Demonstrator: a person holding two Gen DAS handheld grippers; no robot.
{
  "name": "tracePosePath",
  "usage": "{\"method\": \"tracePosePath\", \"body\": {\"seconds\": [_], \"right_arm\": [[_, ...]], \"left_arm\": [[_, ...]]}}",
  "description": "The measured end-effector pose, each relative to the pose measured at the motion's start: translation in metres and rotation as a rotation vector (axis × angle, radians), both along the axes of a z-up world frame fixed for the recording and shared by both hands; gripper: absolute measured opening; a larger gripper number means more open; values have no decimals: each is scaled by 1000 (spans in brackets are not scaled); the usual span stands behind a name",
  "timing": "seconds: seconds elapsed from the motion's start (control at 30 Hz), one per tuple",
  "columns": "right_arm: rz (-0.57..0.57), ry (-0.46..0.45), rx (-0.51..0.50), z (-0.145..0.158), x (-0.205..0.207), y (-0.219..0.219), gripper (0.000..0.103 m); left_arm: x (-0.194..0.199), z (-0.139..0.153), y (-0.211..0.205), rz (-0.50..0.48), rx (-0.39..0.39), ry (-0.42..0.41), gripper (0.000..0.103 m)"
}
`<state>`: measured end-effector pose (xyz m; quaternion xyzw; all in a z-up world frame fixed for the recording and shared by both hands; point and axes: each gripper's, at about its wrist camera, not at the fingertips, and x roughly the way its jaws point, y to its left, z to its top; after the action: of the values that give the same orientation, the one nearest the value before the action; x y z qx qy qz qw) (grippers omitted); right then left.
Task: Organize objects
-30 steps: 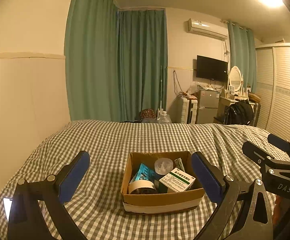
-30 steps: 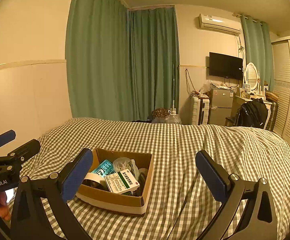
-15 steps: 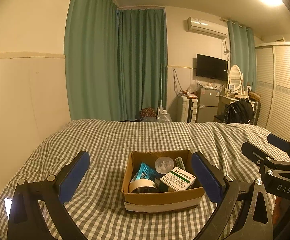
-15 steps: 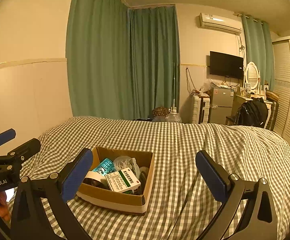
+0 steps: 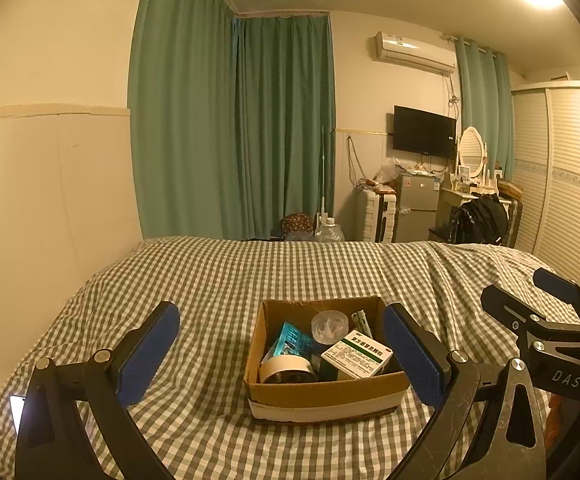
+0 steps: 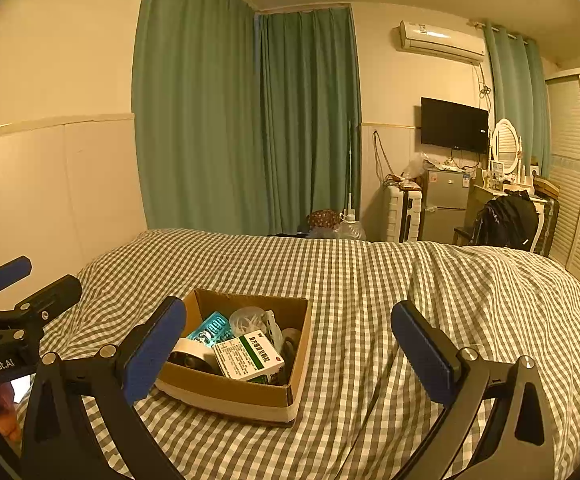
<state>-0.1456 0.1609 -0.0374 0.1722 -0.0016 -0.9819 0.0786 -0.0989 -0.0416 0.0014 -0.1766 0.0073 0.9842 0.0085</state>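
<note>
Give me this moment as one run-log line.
left gripper: open, empty | right gripper: open, empty | cardboard box: on bed, full, untouched

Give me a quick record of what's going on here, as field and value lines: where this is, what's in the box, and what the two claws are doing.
place: bedroom, checked bedspread
container: open cardboard box on the bed
contents: tape roll, white-and-green carton, teal packet, clear round lid
left claw: open, empty, box ahead of it
right claw: open, empty, box ahead toward its left finger
background: green curtains, wall TV

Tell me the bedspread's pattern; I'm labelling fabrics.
Grey-and-white gingham check on the bedspread, clearest in the right wrist view.
</note>
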Motion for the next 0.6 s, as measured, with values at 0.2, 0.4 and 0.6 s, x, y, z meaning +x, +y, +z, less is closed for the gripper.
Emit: {"method": "tracePosePath", "body": {"seconds": [0.2, 0.4, 0.6], "right_arm": [[1, -7, 1, -3, -1, -2, 103], [-4, -16, 8, -7, -1, -4, 103], [-2, -18, 12, -9, -2, -6, 103]], "left_arm": [[-1, -4, 0, 5, -5, -7, 103], [0, -6, -2, 18, -2, -5, 103], [1, -10, -4, 20, -2, -12, 103]]}}
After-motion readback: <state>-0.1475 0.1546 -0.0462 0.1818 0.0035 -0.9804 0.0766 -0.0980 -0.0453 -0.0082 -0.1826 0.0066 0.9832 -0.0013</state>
